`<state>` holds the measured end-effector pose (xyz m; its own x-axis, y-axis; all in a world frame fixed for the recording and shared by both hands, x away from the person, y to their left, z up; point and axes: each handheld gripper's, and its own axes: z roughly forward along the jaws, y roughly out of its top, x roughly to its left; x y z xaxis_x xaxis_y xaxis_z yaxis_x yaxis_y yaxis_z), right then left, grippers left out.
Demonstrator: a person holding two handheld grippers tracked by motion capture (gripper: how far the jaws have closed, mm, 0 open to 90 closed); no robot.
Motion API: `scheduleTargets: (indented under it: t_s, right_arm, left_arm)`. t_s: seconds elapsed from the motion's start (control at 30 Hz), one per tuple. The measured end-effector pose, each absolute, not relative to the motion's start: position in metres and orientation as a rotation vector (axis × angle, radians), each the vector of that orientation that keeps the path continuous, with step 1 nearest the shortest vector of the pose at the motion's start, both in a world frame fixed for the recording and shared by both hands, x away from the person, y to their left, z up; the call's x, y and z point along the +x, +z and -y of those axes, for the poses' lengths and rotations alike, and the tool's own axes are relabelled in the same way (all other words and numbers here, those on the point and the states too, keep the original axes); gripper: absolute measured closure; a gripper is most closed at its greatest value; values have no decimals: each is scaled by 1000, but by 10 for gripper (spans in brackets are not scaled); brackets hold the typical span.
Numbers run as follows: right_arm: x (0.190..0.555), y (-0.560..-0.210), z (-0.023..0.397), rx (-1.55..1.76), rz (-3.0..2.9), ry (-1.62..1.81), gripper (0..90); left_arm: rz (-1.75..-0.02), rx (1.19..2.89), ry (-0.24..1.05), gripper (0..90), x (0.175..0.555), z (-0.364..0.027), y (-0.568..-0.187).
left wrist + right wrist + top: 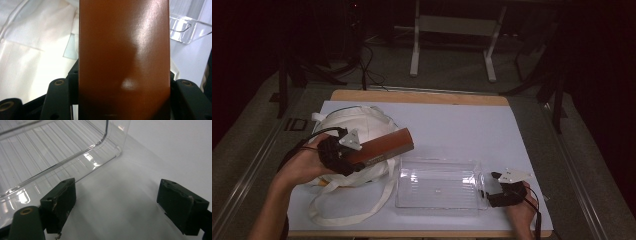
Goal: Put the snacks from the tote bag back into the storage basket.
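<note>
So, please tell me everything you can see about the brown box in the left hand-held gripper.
The brown box is long, flat and rectangular, with a smooth, slightly glossy reddish-brown face and a darker side edge. The left hand-held gripper clamps one end; its jaws stand on both sides. It is held in the air, tilted, above the white cloth bag, its free end pointing toward the clear plastic tray.

A wooden worktop carries a white sheet, on which lie a white cloth bag at left and a clear tray beside it.
</note>
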<state>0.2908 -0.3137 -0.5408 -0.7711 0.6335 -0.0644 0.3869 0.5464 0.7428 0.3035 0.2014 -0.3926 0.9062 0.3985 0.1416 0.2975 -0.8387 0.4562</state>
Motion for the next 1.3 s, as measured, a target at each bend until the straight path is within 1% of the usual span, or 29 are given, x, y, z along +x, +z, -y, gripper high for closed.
scheduleTargets:
  t_s: [0.5,0.87,1.3]
  right_arm:
    - [291,-541,314,842,-2460,1063,157]
    - [291,-541,314,841,-2460,1063,157]
    - [291,-541,313,844,-2461,1063,157]
  left_arm:
    - [-403,2662,305,439,299,-176,-390]
    - [-341,2669,257,439,295,-158,-392]
    - [-248,2686,230,439,290,-135,-391]
